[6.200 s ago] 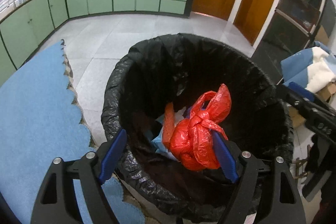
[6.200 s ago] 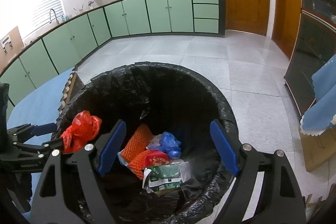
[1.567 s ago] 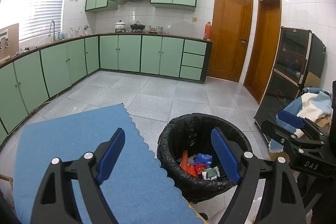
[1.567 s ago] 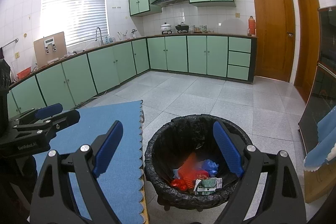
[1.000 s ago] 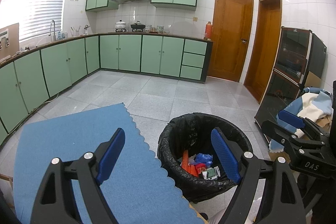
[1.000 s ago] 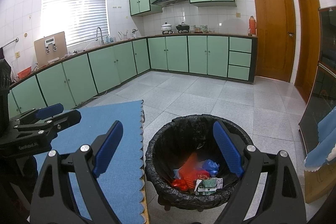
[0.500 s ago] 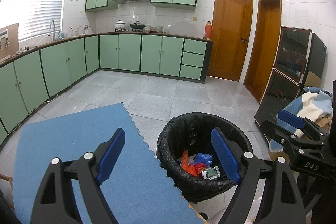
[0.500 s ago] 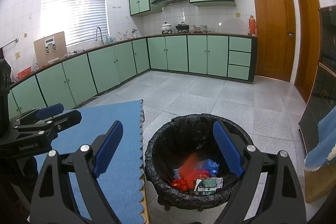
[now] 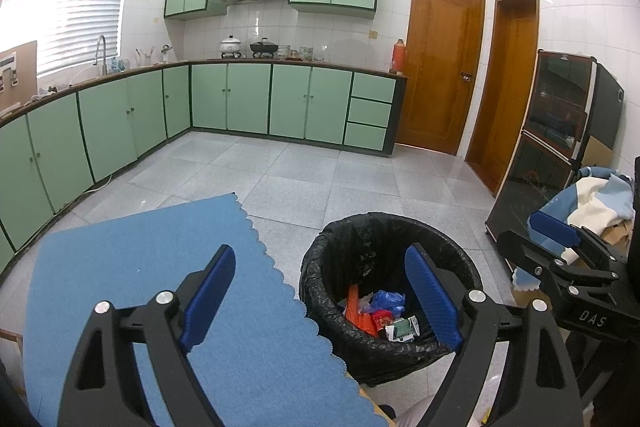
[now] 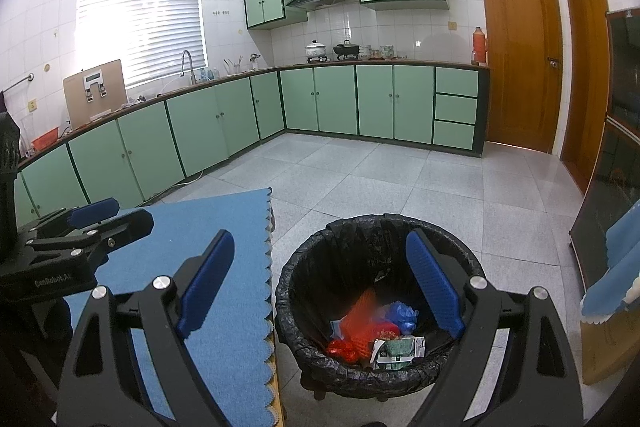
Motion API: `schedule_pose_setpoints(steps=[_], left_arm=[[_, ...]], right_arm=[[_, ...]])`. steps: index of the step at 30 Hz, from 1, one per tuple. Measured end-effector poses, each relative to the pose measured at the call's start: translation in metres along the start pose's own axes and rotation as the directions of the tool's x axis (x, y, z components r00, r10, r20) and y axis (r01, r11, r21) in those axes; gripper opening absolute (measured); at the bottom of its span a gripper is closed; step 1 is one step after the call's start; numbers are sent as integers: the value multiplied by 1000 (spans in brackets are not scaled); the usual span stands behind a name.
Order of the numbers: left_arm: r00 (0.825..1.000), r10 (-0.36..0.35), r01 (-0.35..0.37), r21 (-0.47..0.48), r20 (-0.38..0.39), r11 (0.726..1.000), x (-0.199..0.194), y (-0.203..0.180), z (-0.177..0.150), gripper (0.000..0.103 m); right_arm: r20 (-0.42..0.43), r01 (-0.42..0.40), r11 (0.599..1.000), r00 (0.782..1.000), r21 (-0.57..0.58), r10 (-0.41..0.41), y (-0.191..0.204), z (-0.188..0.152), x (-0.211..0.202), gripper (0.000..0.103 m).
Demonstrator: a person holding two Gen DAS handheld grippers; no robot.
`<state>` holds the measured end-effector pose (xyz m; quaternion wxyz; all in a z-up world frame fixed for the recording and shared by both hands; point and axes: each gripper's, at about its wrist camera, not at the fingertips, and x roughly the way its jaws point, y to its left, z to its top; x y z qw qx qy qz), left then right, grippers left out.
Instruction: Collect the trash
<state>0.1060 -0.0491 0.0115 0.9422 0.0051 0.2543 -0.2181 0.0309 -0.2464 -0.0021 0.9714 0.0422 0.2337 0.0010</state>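
2 grippers, left gripper [image 9: 320, 291] and right gripper [image 10: 320, 287], are hovering wide-jawed, empty; 1 trash bin [image 10: 400, 227] is sitting beside 1 blue cloth [image 10: 224, 227].

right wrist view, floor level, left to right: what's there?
left gripper → blue mat → trash bin → blue cloth at the right edge. The right gripper frames the bin, so it is left out of the order.
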Motion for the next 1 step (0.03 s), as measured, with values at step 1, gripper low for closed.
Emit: schedule_pose_setpoints(steps=[1], left_arm=[[1000, 0, 0, 1, 0, 1000, 0, 0, 0, 85]], right_arm=[[1, 0, 1000, 1000, 0, 0, 0, 0, 0, 85]])
